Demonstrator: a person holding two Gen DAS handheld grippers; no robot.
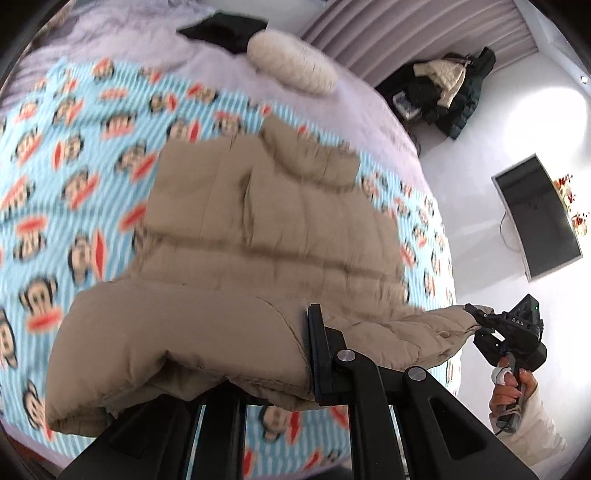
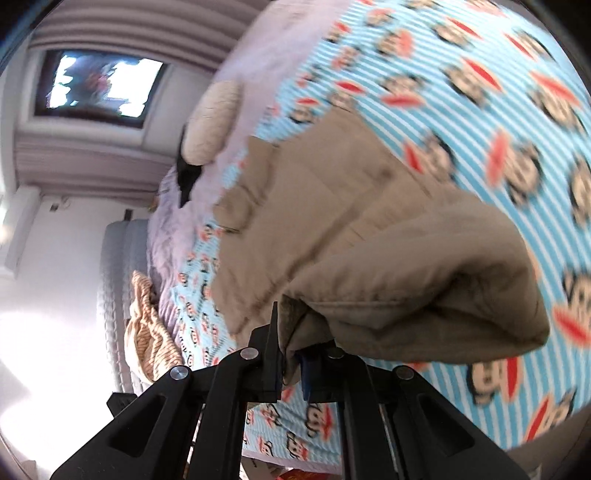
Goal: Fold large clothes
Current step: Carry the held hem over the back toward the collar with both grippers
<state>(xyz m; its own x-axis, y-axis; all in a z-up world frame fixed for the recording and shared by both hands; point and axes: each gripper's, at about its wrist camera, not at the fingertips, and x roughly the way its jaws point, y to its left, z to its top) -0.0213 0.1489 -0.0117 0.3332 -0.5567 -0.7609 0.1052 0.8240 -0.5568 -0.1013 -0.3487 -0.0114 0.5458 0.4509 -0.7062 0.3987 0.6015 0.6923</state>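
A tan puffer jacket (image 1: 258, 221) hangs lifted over the bed, its far part resting on a blue striped monkey-print blanket (image 1: 74, 147). My left gripper (image 1: 303, 354) is shut on the jacket's near edge; one finger (image 1: 319, 350) shows, the other is hidden under the fabric. My right gripper (image 1: 480, 317) shows in the left wrist view at the right, shut on another corner of the jacket. In the right wrist view the right gripper (image 2: 290, 365) pinches the jacket (image 2: 369, 258) between its pads, above the blanket (image 2: 480, 92).
A cream pillow (image 1: 291, 61) and a dark garment (image 1: 225, 29) lie at the bed's far end. A chair piled with coats (image 1: 443, 92) and a monitor (image 1: 535, 218) stand to the right. A striped cloth (image 2: 147, 325) lies by the bed edge.
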